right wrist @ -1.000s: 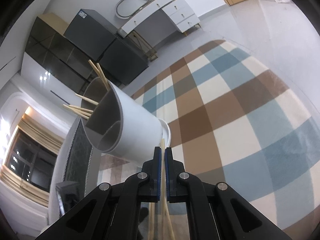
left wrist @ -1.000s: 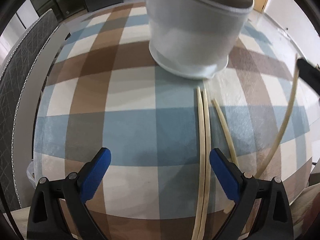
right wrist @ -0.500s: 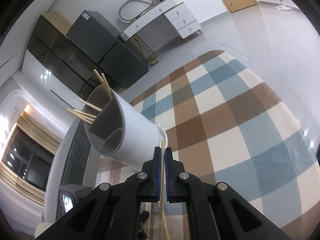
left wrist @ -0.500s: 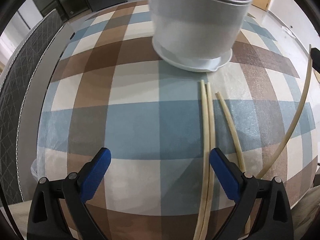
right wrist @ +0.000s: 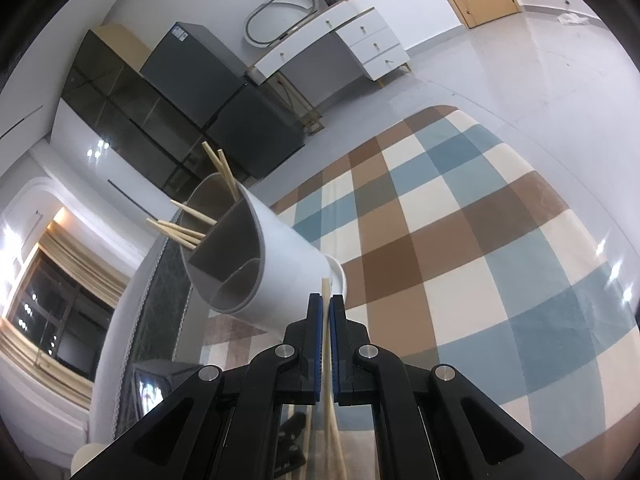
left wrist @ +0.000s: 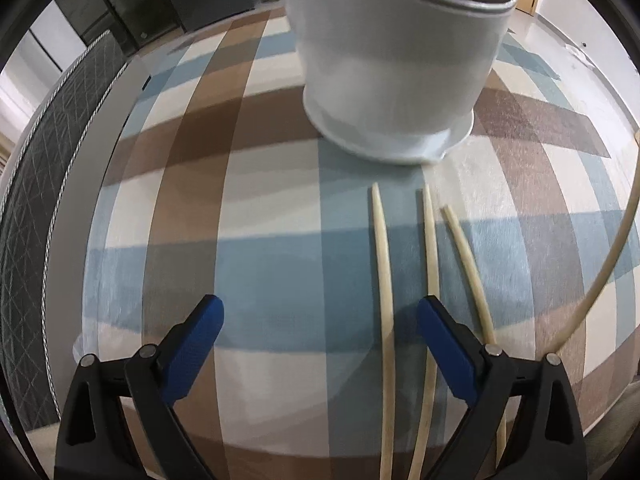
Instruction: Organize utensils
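A: Checked cloth (left wrist: 168,184), blue, brown and cream, across the table. Far left?

B: Quilted dark chair back (left wrist: 36,184) by the table edge. Then left gripper (left wrist: 318,318), jaws spread wide, nothing between the blue pads (left wrist: 200,332), hovering over the cloth.

A: Further right?

B: Grey-white holder (left wrist: 392,68) standing upright beyond the gripper. Just in front of its base, three loose chopsticks (left wrist: 385,264) flat on the cloth, tips toward the holder. One just inside the right pad, one passing under it, one outside. At the far right edge, a fourth chopstick (left wrist: 612,252) raised off the cloth.

A: Right view?

B: Holder (right wrist: 276,264) with inner dividers, several chopsticks (right wrist: 180,230) poking out of its far compartment. Right gripper (right wrist: 326,308) clamped tight on one chopstick (right wrist: 326,292), tip sticking out past the pads, beside the holder's wall. Touching it or not, hard to say. Beyond, cabinets (right wrist: 180,92) and a desk (right wrist: 332,40).
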`<state>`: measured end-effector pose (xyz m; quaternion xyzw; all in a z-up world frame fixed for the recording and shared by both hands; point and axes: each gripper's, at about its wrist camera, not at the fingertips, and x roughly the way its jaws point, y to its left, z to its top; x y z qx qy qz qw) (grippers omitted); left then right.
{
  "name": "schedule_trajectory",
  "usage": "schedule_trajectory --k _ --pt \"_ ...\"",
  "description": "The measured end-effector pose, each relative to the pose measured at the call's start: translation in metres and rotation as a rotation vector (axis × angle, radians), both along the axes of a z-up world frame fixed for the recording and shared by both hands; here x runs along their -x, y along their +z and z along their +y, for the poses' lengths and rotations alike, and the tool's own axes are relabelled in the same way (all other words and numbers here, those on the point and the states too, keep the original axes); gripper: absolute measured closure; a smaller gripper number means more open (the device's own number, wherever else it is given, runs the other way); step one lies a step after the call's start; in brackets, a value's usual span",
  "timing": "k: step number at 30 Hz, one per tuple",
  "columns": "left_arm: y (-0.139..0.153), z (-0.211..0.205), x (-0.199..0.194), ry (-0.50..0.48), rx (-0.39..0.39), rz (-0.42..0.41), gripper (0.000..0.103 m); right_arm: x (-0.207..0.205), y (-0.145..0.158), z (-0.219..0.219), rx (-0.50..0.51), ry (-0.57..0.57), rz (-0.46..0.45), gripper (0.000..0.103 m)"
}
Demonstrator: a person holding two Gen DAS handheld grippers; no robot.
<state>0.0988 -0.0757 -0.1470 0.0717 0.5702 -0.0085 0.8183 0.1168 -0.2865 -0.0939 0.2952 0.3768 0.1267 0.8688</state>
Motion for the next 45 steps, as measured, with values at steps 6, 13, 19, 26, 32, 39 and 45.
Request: schedule_trajectory --k 6,13,19,26,32,39,45 --pt "0.002 -0.008 -0.004 -0.027 -0.018 -0.031 0.022 -0.002 -0.003 0.000 0.001 -0.001 0.017 0.100" --pt "0.005 -0.018 -0.017 -0.087 0.120 0.009 0.087 -0.009 -0.005 -0.001 0.007 0.006 0.017 0.100" --pt "0.004 -0.017 -0.025 -0.105 0.167 0.000 0.101 -0.019 -0.012 0.000 0.033 0.021 0.025 0.100" --pt "0.017 0.009 -0.018 -0.071 0.223 -0.028 0.102 -0.015 -0.004 0.015 0.064 0.065 -0.013 0.100" --pt "0.059 0.033 0.007 -0.059 0.307 -0.129 0.102 0.004 0.011 0.012 0.106 0.044 -0.072 0.100" --pt "0.095 0.065 0.031 -0.039 0.423 -0.283 0.102 0.015 -0.006 -0.005 0.137 -0.019 0.056 0.092" --pt "0.087 0.062 0.016 0.007 0.503 -0.261 0.102 -0.004 -0.028 -0.002 0.208 -0.032 0.166 0.071"
